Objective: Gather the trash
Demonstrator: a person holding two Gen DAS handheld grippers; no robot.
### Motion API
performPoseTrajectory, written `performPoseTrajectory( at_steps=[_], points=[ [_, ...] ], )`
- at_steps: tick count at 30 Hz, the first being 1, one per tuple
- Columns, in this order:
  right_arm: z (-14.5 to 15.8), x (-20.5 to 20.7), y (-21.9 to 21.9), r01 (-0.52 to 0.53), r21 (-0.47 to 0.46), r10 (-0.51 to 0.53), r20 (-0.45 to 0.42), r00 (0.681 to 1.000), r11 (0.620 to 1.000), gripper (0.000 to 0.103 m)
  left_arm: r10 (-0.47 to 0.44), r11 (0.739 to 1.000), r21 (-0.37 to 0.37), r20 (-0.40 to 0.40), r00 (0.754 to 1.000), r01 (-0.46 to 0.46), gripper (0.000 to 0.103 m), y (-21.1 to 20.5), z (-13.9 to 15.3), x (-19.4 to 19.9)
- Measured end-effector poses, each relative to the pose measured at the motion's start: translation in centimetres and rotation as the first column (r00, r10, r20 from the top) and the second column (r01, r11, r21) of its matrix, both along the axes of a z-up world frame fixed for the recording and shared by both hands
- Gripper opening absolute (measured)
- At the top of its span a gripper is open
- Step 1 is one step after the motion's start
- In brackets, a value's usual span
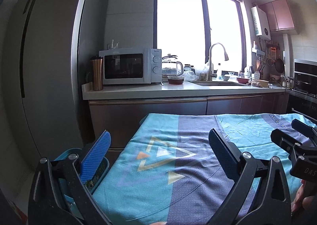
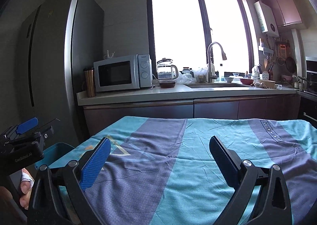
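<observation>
Far to your left stands the tall grey fridge [image 1: 49, 62], and low beside the table's left edge sits the blue bin [image 1: 99, 171], with something printed and colourful lying inside it; what exactly it is cannot be made out. Your left gripper [image 1: 158, 157] hovers right there, its fingers spread wide and holding nothing, the blue left fingertip [image 1: 97, 157] reading directly in front of the bin's rim. So the bin lies down and to the left of those fingers, just beside them, and this hand is clearly the nearer one. In the right wrist view the same bin [image 2: 57, 151] shows only as a sliver past the table corner, well off from your right gripper [image 2: 158, 161], which is also wide open and empty above the middle of the cloth. The teal and purple tablecloth [image 2: 178, 155] between and ahead of both grippers is bare: no wrapper, scrap or bottle shows on it, so by the look of it the table's share of the trash is already gathered, or the next piece lies outside both views. Beyond, from left to right, the counter [image 1: 178, 90] carries a copper tumbler [image 1: 97, 73], a microwave [image 1: 128, 66], a glass kettle [image 1: 171, 65], the sink tap [image 1: 216, 60] and dishes. Anything further to drop should travel leftward and down toward that rim.
</observation>
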State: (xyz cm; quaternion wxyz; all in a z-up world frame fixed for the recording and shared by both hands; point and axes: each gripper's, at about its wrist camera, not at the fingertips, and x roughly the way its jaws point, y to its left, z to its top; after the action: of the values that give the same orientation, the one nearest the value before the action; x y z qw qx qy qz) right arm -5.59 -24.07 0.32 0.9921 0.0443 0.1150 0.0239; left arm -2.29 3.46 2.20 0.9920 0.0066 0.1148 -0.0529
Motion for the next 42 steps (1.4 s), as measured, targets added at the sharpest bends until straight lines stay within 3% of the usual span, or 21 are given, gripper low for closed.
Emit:
performPoseTrajectory(
  at_steps=[42],
  points=[
    [0.11,0.06,-0.52,0.005,0.014,-0.005,-0.004,1.0,1.0,0.096,0.013,1.0,0.01,0.022,1.0,-0.013,0.097,-0.25,-0.32,0.32]
  ],
)
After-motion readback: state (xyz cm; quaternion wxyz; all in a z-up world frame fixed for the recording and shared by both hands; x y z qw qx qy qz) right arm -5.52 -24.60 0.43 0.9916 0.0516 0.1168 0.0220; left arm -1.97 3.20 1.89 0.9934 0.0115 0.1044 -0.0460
